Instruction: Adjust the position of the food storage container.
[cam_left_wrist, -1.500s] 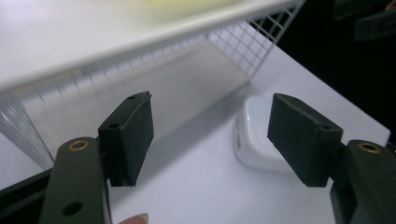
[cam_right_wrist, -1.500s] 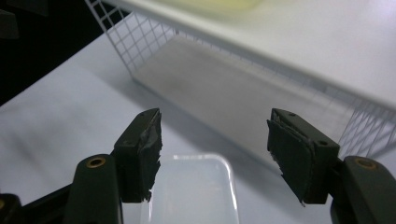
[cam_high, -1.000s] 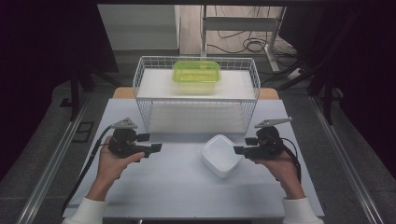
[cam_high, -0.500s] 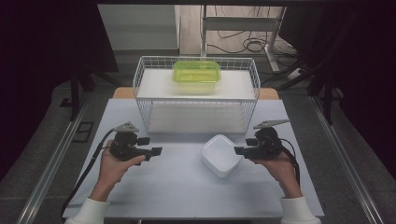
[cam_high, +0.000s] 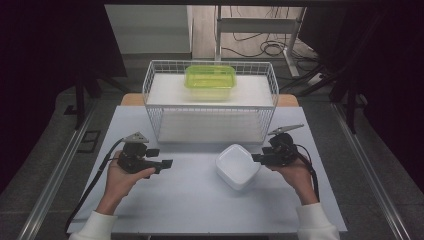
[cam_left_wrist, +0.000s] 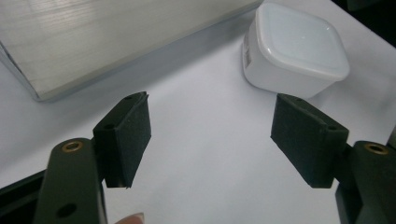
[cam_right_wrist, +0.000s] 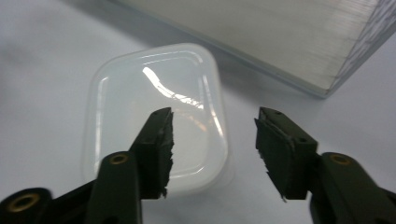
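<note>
**Right jaws edge in on the white container**

Since half a second ago we see little change: the right gripper (cam_high: 256, 158) has crept a touch closer to the white lidded container (cam_high: 237, 166), and the left gripper (cam_high: 168, 162) stays where it was, well apart from it. The container itself has not moved on the white table (cam_high: 190, 205).

In the right gripper view our jaws stand wide apart, holding nothing; the white lidded container (cam_right_wrist: 156, 116) lies just ahead of them, under and beyond the left-hand jaw, while the other jaw hangs over bare table. Whether that jaw touches the lid we cannot tell. In the left gripper view the jaws also gape wide and empty, the container (cam_left_wrist: 296, 46) sitting beyond the right-hand jaw, clear of it.

The wire basket (cam_high: 210, 107) lies past both pairs of jaws; in the gripper views it is cut off by the frame edge and blurred. The green container (cam_high: 210, 80) sits in it, at the far side.
</note>
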